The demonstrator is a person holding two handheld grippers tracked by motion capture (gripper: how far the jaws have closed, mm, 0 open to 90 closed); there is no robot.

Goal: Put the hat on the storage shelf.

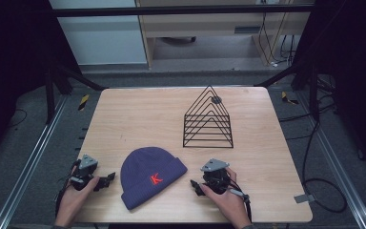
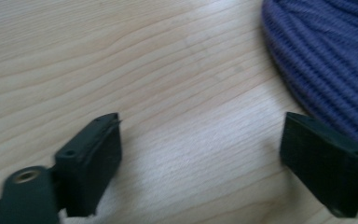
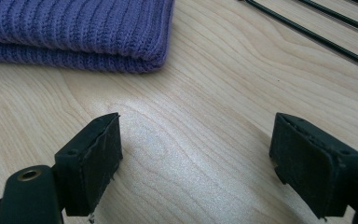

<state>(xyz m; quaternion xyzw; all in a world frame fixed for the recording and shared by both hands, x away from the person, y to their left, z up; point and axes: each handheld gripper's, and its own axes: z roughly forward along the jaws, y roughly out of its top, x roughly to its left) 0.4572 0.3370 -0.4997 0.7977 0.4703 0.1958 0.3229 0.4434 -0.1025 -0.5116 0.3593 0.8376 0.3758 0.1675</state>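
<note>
Lying flat near the front edge of the wooden table point(image 1: 124, 119): a purple knitted beanie point(image 1: 150, 175), cuff toward the person, a red letter K stitched on the cuff. Standing farther back, right of centre: a black wire rack point(image 1: 208, 118) of nested triangular frames, well apart from the beanie.

Resting on the table to the left of the beanie, held in the person's left hand point(image 1: 74, 195): the left gripper point(image 1: 106, 181), jaws pointing toward the hat. Seen in the left gripper view: both black jaws spread wide over bare wood, nothing between them, the ribbed purple knit point(image 2: 326, 56) filling the upper right corner, just beyond the right-hand jaw.

Resting to the right of the beanie, held in the right hand point(image 1: 226, 198): the right gripper point(image 1: 195, 187), jaws pointing left toward the cuff. Seen in the right gripper view: jaws likewise wide apart and empty, bare wood between them, the folded cuff edge of the beanie point(image 3: 79, 35) a little ahead, not touching; thin black wires of the rack point(image 3: 317, 32) crossing the upper right corner.

Beyond the table: grey floor, black frame bars and trailing cables.
</note>
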